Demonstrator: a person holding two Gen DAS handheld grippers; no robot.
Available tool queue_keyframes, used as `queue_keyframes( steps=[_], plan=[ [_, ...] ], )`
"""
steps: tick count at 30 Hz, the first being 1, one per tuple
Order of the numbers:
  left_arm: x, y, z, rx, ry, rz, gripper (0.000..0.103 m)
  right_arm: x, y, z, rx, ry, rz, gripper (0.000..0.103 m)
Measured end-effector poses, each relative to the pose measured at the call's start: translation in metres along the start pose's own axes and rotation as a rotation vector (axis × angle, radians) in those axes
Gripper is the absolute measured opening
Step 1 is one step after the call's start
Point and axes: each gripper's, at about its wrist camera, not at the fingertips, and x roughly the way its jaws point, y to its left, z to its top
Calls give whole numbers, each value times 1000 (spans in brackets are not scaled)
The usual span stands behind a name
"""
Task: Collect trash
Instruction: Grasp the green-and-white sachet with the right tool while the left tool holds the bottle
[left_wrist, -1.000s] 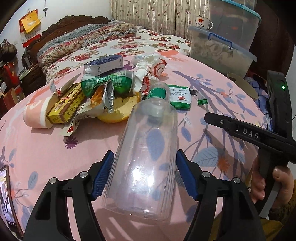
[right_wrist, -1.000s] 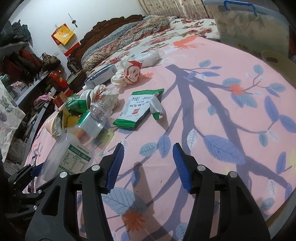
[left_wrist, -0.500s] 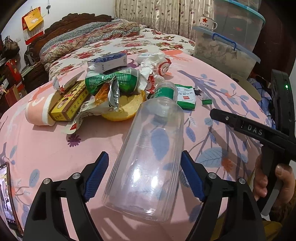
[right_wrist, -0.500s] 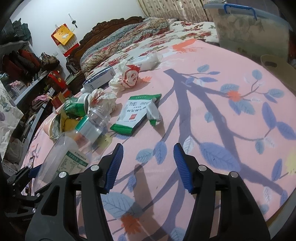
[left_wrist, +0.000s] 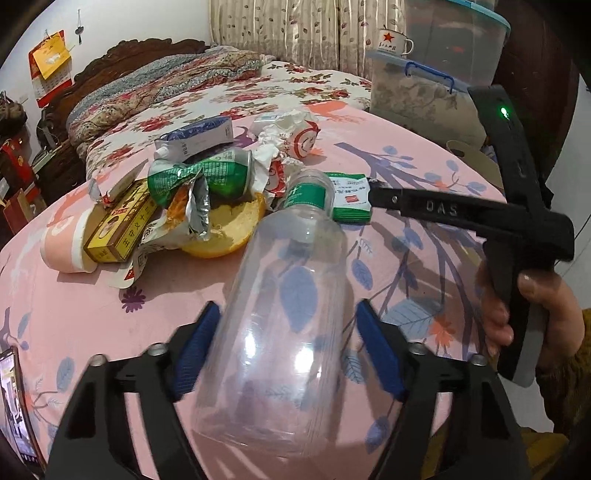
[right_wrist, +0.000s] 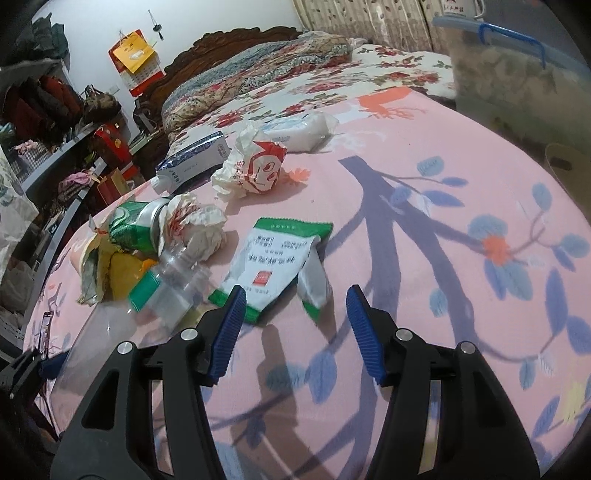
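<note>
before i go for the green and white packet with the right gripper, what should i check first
1. Right gripper open: ok. The jaws are wide apart with nothing between them.
2. Green and white packet in line: ok. It lies flat just ahead of the fingers.
3. Path clear: ok. Only pink tablecloth shows between the fingers and the packet.
4. Packet free of other trash: cannot tell. The neck of the clear bottle sits close to its left edge, and contact is unclear.
5. Left gripper holding the bottle: not ok. The bottle lies between the jaws, with a gap at the right pad.
</note>
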Motion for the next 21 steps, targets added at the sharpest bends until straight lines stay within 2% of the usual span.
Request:
queue_keyframes(
  steps=[1, 2, 5, 10, 15, 18, 19, 20, 21],
  plan=[
    [0, 1, 0, -4, 0, 0, 64, 1, -1, 1, 1, 0, -1, 54],
    [0, 3, 0, -9, -1, -6, 63, 3, -3, 3, -1, 0, -1, 42],
    [0, 5, -2, -14, -6, -13, 62, 6, -5, 4, -5, 2, 12, 20],
    [-3, 5, -3, -13, -22, -39, 61, -9, -12, -4, -8, -48, -21, 16],
    [-4, 0, -3, 13, -25, -55, 61, -28, -41, -18, 74, -51, -18, 15],
    [-3, -4, -3, 24, -21, -58, 61, -36, -60, -28, 157, -26, 28, 18],
    [-3, -5, -3, 25, -19, -62, 61, -36, -64, -29, 181, -16, 50, 24],
    [-2, -6, -2, 28, -16, -67, 61, -37, -70, -31, 223, -5, 83, 50],
    [-1, -8, -1, 34, -15, -72, 61, -38, -73, -32, 243, -17, 108, 64]
  ],
)
